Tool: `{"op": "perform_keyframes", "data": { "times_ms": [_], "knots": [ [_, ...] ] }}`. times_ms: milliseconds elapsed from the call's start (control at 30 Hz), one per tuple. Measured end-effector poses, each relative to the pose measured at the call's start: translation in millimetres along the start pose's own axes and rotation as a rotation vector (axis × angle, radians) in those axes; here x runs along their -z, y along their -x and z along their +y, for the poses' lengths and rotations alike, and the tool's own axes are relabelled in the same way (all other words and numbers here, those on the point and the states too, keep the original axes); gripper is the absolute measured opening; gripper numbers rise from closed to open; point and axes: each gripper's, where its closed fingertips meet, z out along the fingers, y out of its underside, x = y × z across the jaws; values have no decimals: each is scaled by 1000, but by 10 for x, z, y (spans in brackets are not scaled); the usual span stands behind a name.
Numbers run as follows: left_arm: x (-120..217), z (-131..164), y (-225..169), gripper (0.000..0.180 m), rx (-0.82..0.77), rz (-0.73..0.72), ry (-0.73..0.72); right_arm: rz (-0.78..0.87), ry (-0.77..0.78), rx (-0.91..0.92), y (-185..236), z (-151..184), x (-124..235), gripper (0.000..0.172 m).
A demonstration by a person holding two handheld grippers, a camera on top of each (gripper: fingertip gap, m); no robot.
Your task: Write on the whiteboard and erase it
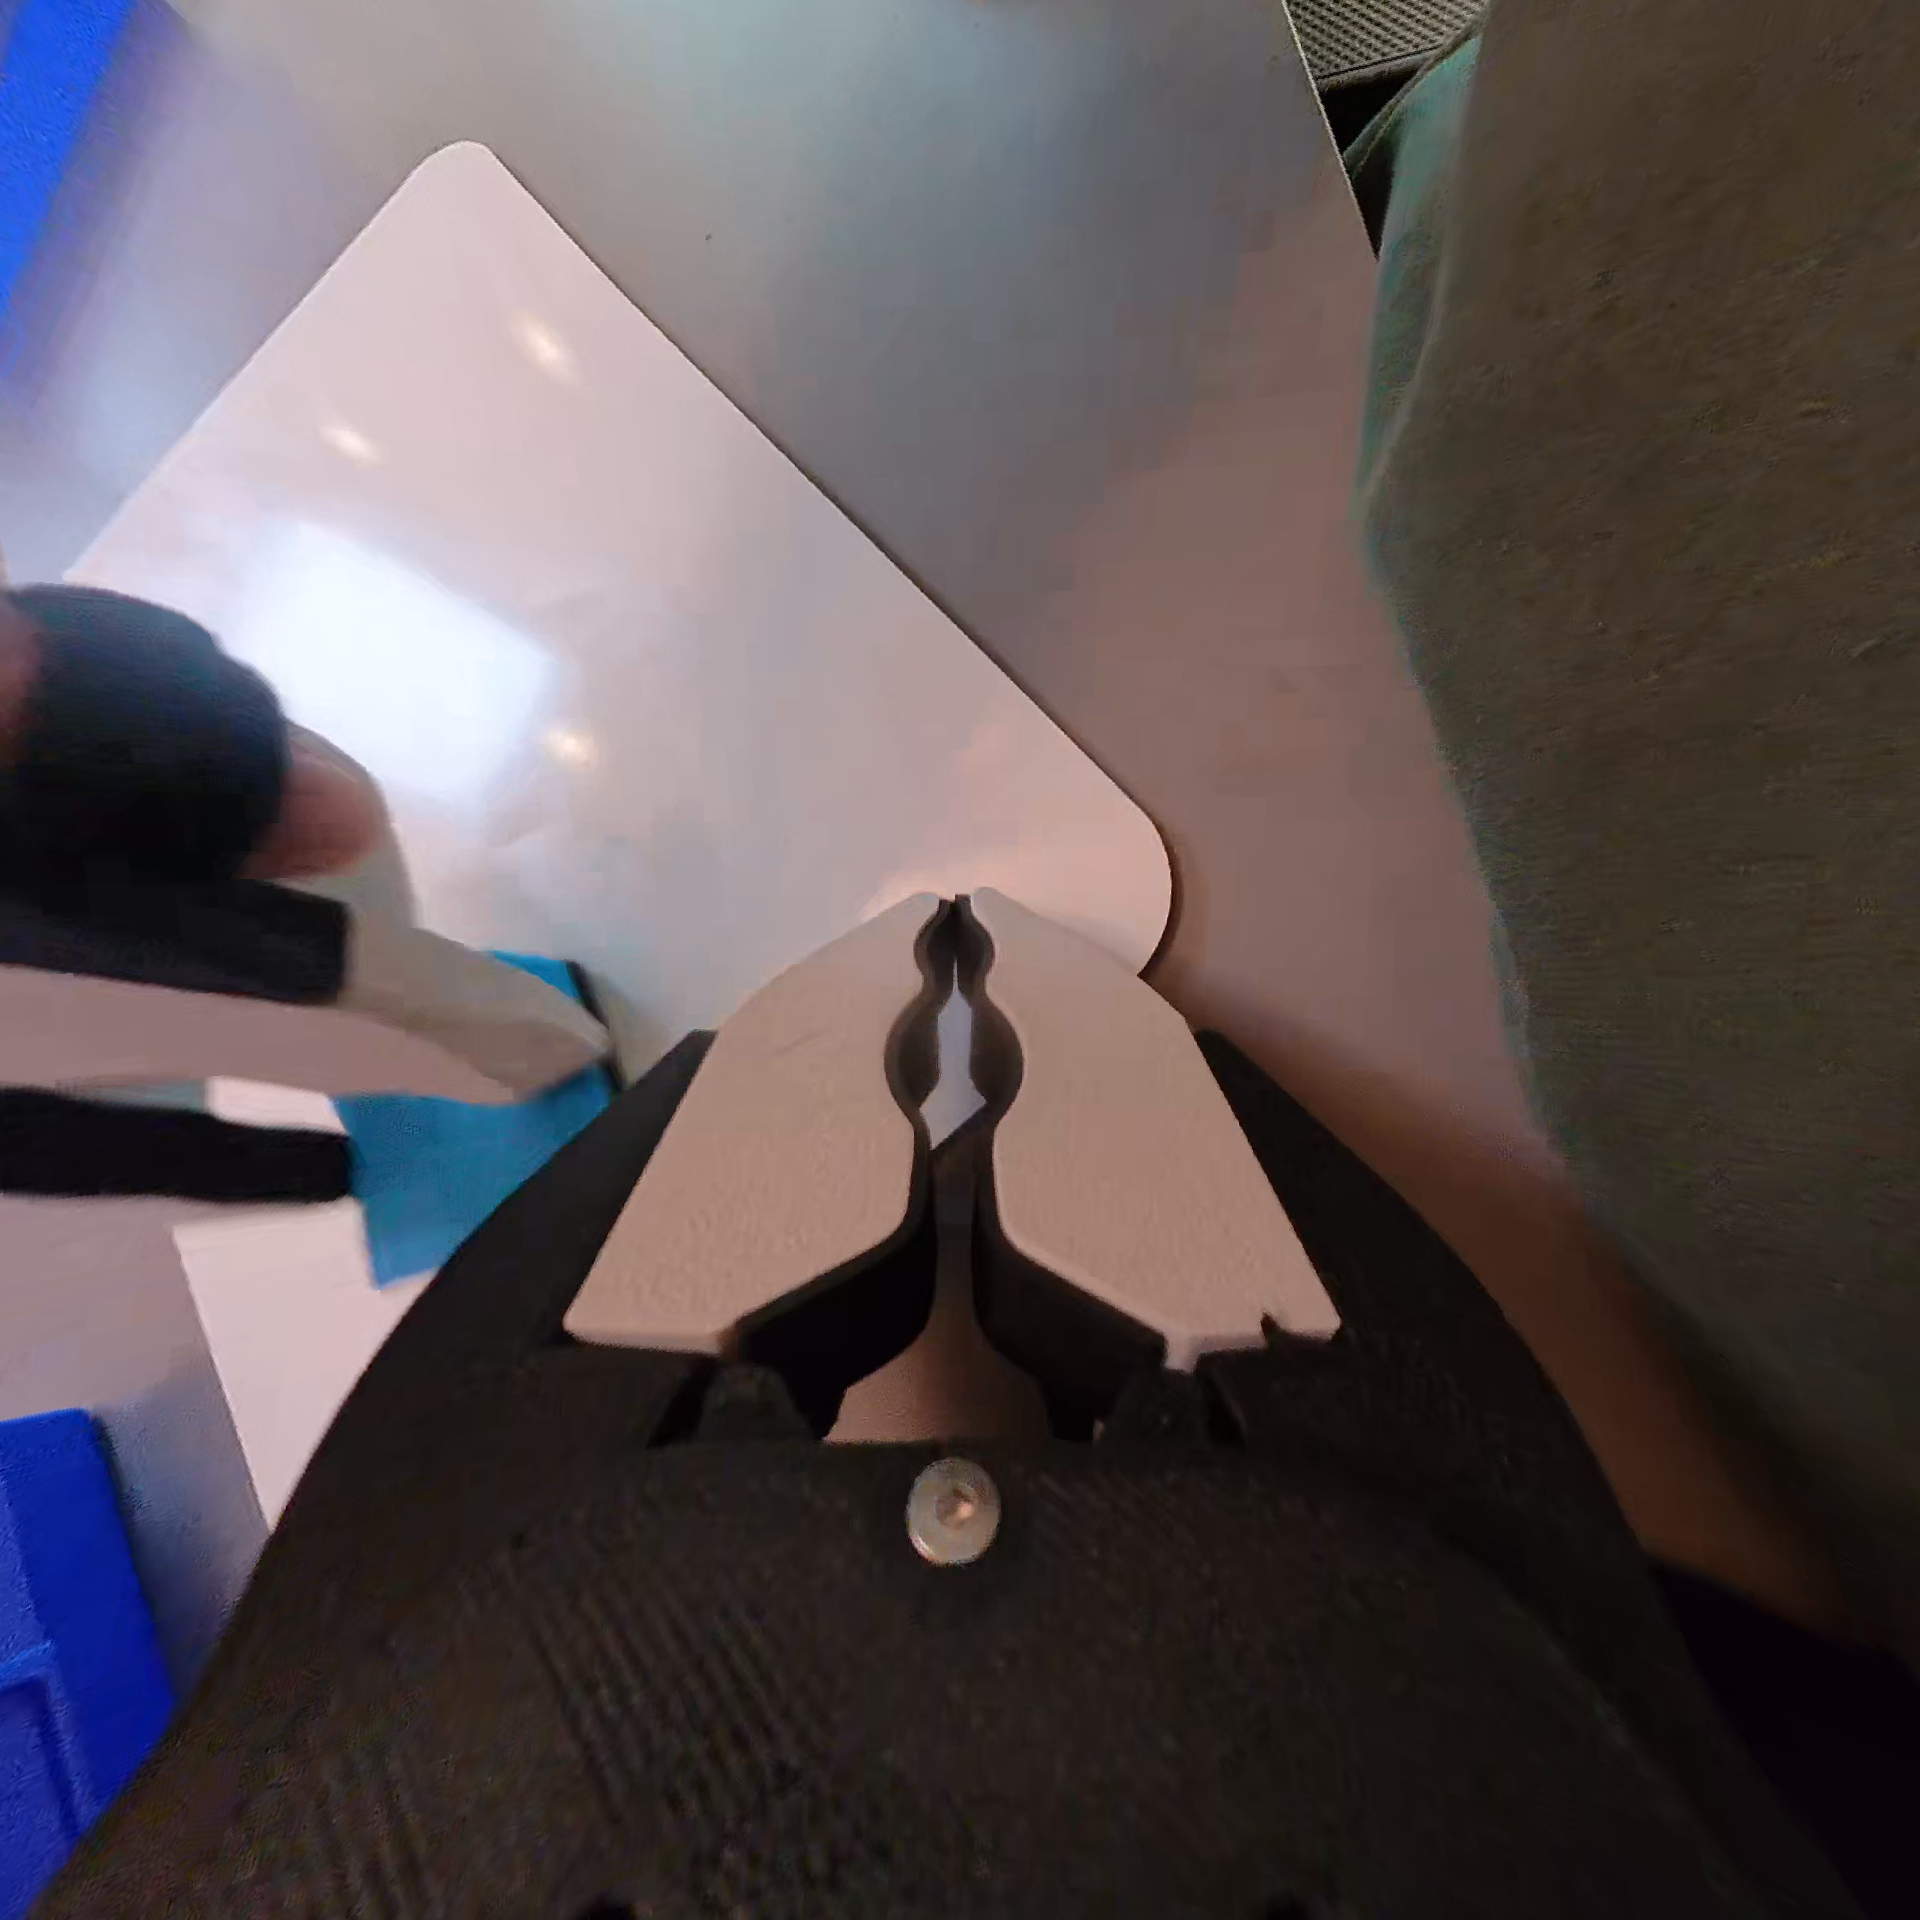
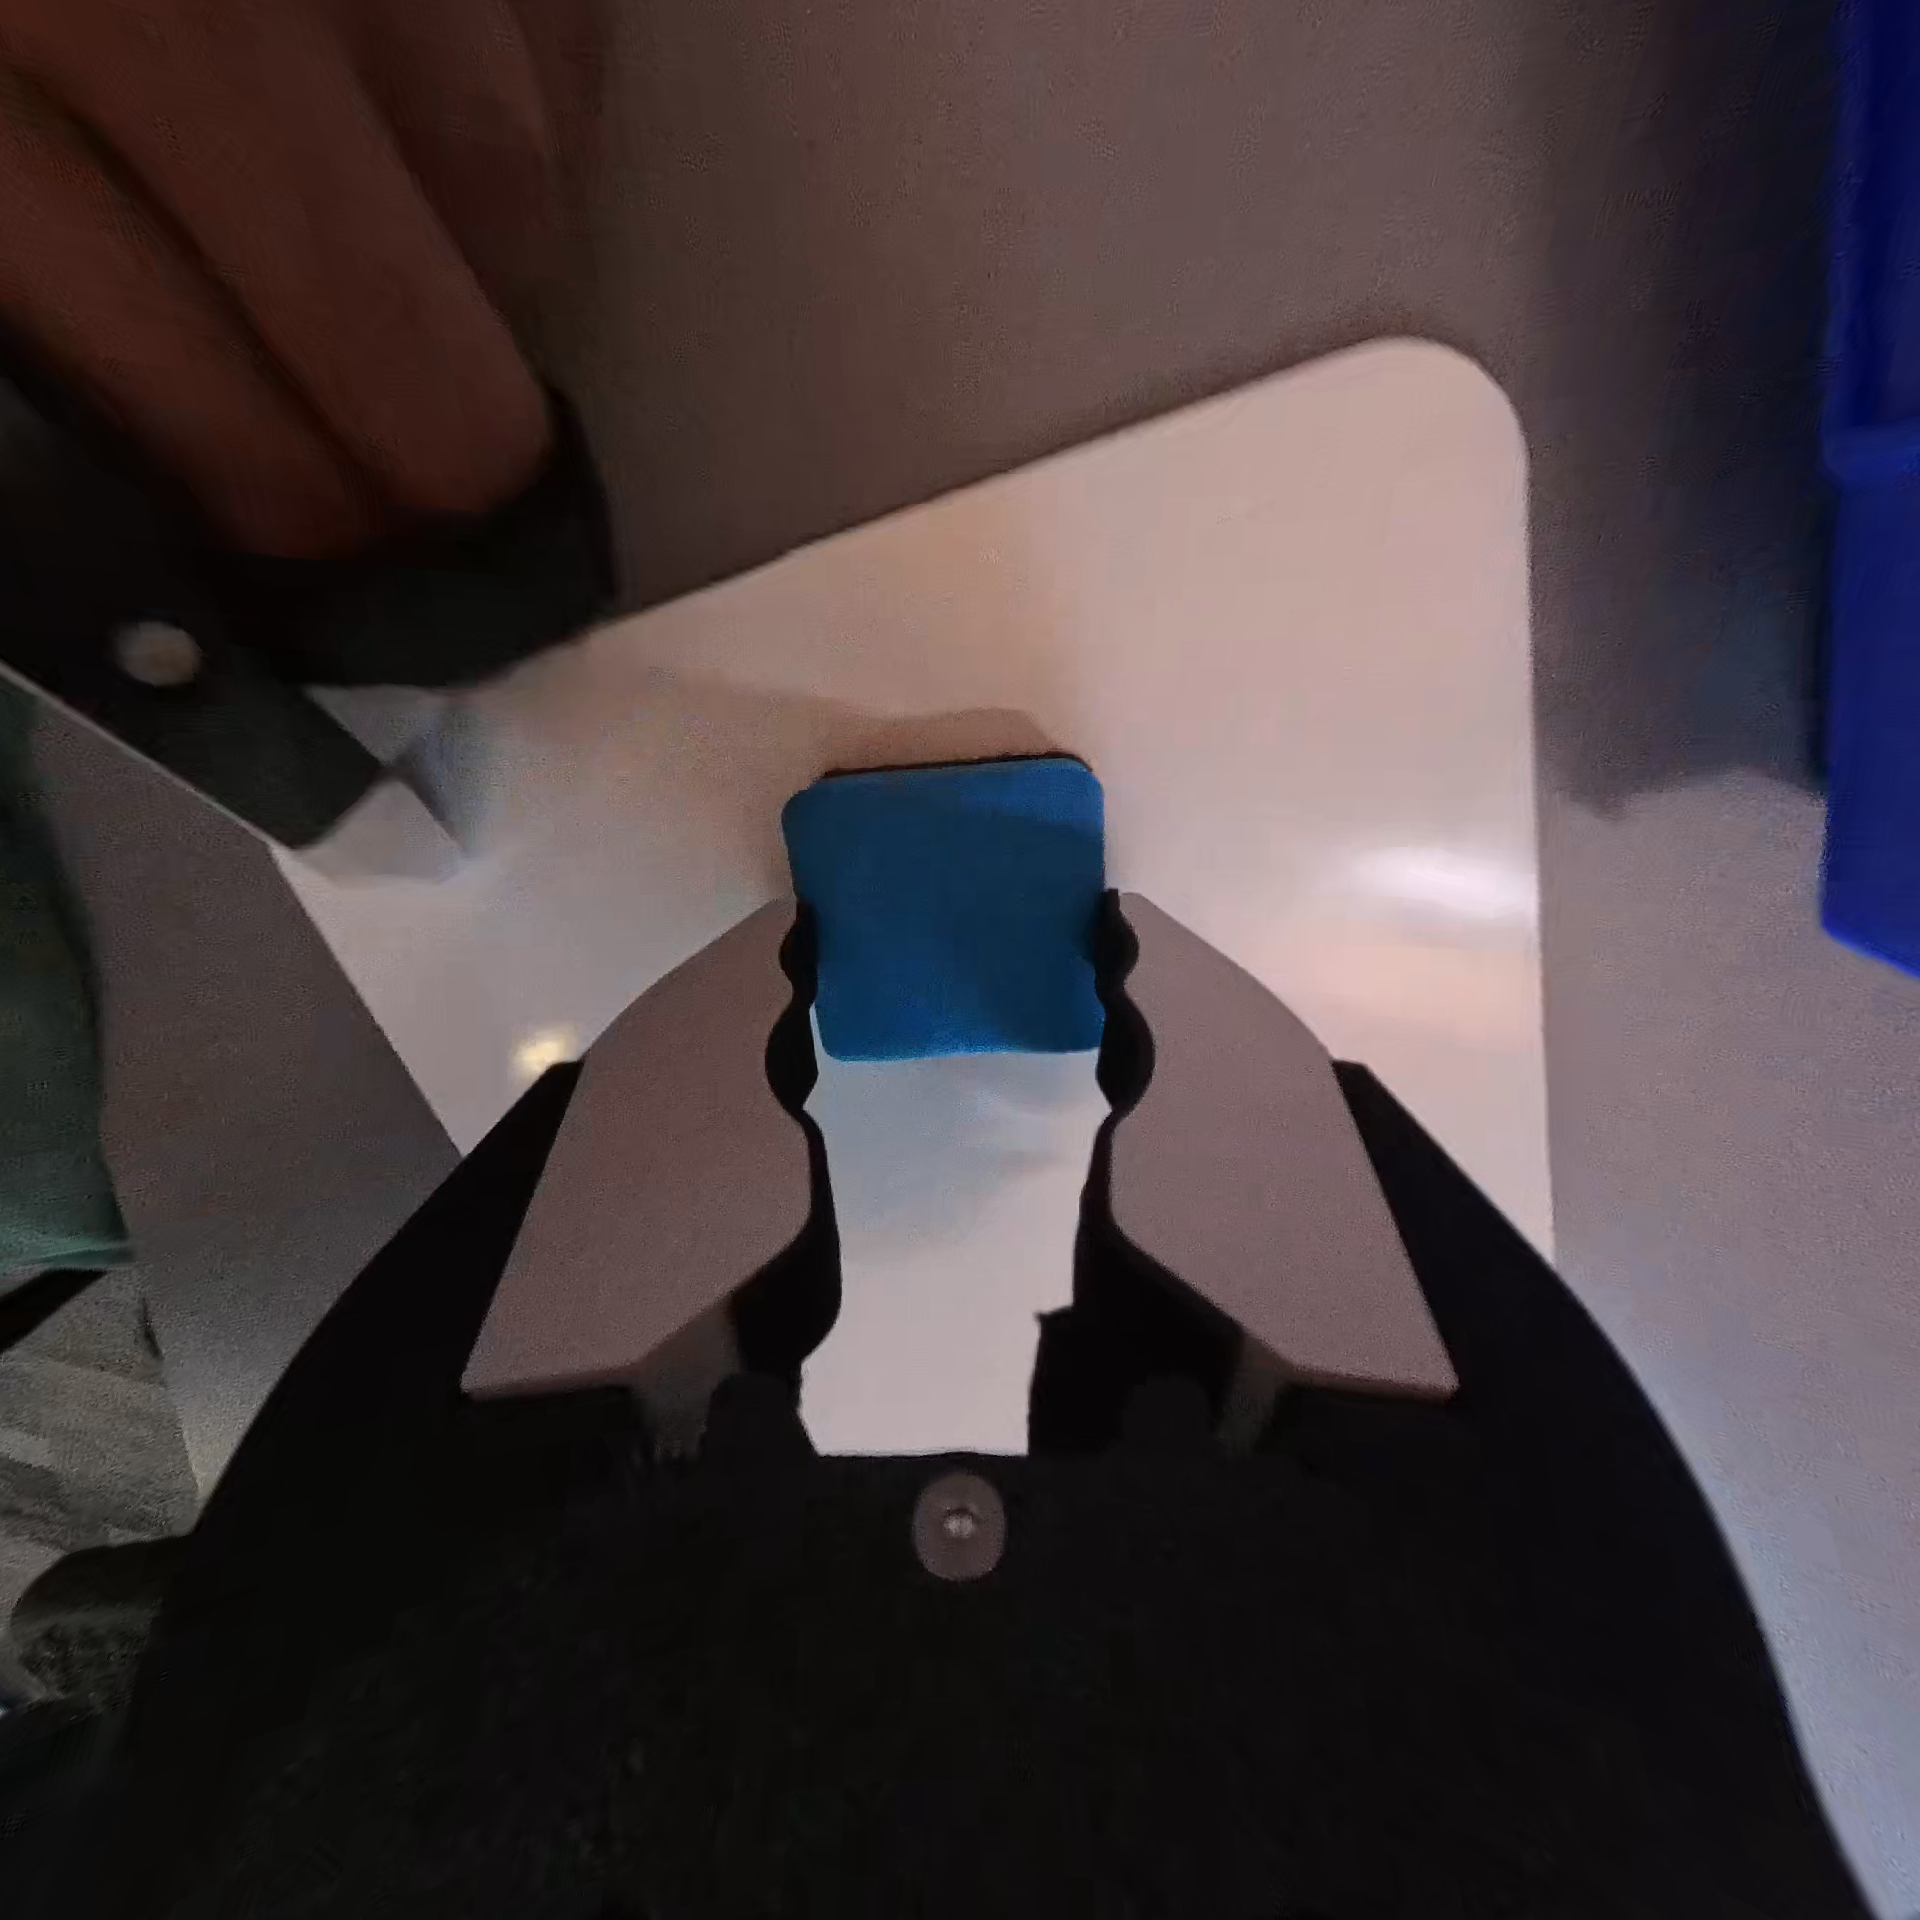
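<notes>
Eraser (image 2: 943, 914) sits clamped between right tool's (image 2: 951, 935) fingertips.

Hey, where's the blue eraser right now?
The blue eraser is gripped between the right gripper pads, flat on the whiteboard, centre of the right wrist view; the left wrist view shows it at lower left.

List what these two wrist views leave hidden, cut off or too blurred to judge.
- Eraser underside: right wrist view, hidden by its own blue top, so contact with the whiteboard is not shown.
- Right gripper in the left wrist view: motion-blurred and cut off by the left edge.
- Whiteboard's near part: covered by the gripper bodies in both views, so leftover marks there cannot be ruled out.
- Blue bin: cut off at the right edge, contents unseen.
</notes>
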Motion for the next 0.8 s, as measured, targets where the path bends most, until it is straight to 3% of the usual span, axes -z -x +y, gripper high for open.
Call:
{"op": "perform_keyframes", "data": {
  "times_ms": [67,133,200,267,367,500,567,667,800],
  "knots": [
    [-1,-2,-3,1,-4,-2,3,81,7,-127,-409,159,62,52],
    [-4,-4,-4,1,-2,-2,3,112,-67,-252,-688,32,70,52],
    [-5,-4,-6,1,1,1,1,114,-101,-178,-553,-200,14,53],
    [-5,-5,-7,1,0,1,2,68,-70,-72,-151,-219,-37,53],
    [-1,-2,-9,1,-3,0,2,44,-2,-31,158,260,15,53],
    [-6,-12,-18,1,-3,0,2,146,-16,-398,-543,1215,278,53],
    [-9,-18,-24,1,-4,1,2,203,-106,-557,-916,1458,364,53],
    [-12,-21,-22,1,6,8,0,252,-172,-576,-958,1341,353,53],
    [-11,-21,-21,0,11,15,-2,162,-178,-356,15,725,135,53]
  ]
}}
